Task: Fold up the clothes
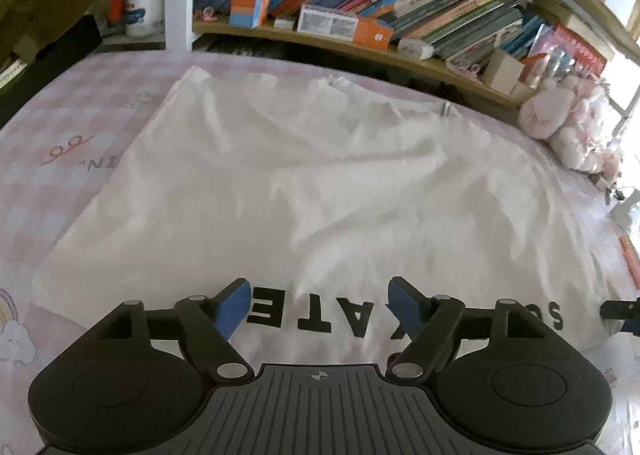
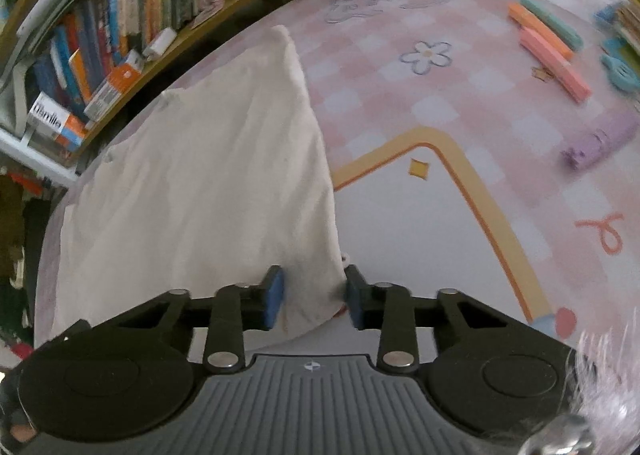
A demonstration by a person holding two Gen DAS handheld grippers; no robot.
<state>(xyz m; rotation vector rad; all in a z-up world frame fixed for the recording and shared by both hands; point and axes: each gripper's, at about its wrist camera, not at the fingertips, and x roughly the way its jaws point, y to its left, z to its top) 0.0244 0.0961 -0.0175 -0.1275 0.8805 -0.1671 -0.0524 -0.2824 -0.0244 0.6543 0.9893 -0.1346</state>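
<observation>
A white T-shirt point(image 1: 304, 175) with black letters lies spread flat on the pink checked mat point(image 1: 72, 143). My left gripper point(image 1: 320, 309) hovers low over the lettered near part of the shirt, its blue pads wide apart and nothing between them. In the right wrist view the shirt point(image 2: 208, 183) narrows to a near corner. That corner sits between the pads of my right gripper point(image 2: 314, 297), which stand narrow on either side of the cloth without clearly pinching it. A dark tip of the right gripper point(image 1: 620, 313) shows at the shirt's right edge.
A bookshelf point(image 1: 360, 43) packed with books and boxes runs along the far edge. Pink plush toys point(image 1: 568, 123) sit at the far right. Coloured clips point(image 2: 552, 51), a purple item point(image 2: 600, 143) and a blue toy point(image 2: 620, 71) lie on the mat to the right. A fuzzy sleeve point(image 2: 600, 395) shows.
</observation>
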